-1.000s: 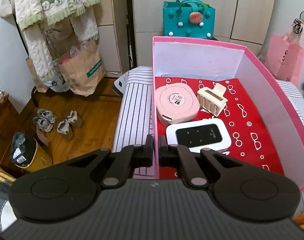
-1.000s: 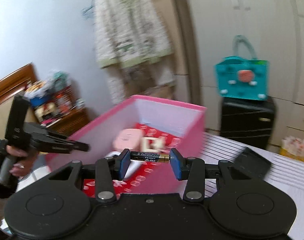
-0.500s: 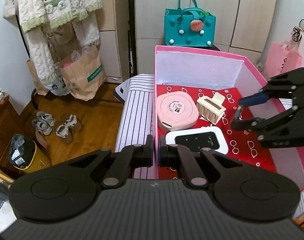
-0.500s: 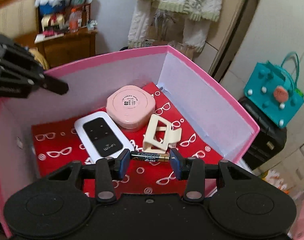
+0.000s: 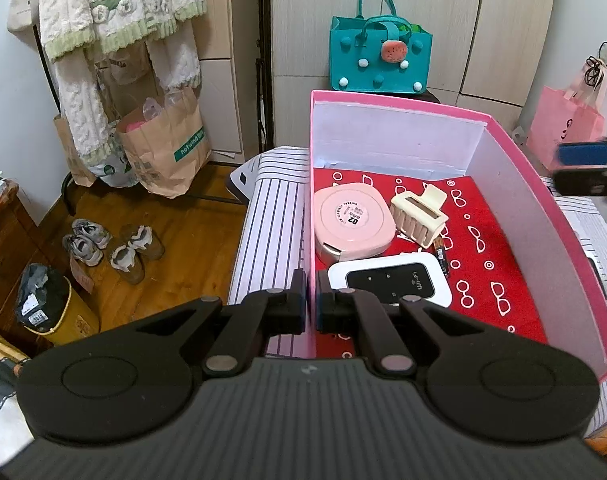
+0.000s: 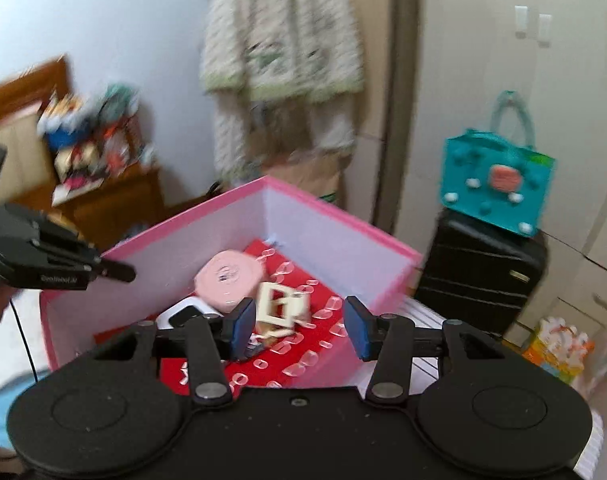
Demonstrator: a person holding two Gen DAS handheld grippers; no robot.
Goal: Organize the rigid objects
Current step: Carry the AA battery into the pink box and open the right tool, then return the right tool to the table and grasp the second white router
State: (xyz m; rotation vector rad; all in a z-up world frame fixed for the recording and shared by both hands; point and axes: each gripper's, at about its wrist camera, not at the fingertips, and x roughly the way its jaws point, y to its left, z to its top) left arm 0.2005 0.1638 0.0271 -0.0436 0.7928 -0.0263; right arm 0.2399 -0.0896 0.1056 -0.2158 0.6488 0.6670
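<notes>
1. Clamping the near wall of the pink box (image 5: 543,208), your left gripper (image 5: 311,306) has its jaws pressed together on the rim at the near left corner, steadying the box on the striped surface (image 5: 271,216).
2. Your right gripper (image 6: 299,326) is opening, with nothing between its blue pads; from the left wrist view it shows only as a blurred shape past the right wall.
3. The battery (image 5: 441,258) lies on the red floor of the box, just beside the white Wi-Fi router (image 5: 391,284) and touching or nearly touching the cream hair clip (image 5: 419,216).
4. The pink round case (image 5: 353,220) sits against the left wall, between the router and the far wall.
5. Judged from this layout, the placing step for the battery is finished and the step in hand is clearing the right gripper from the box.
6. The next move probably calls for finding another loose item on the striped surface; none shows clearly in either view.
7. Open floor remains along the right wall and at the near right corner, so later items fit best there.
8. Mind the tall right wall on re-entry: come in over its rim, not across it, and keep the left clamp firm so the box cannot slide.
</notes>
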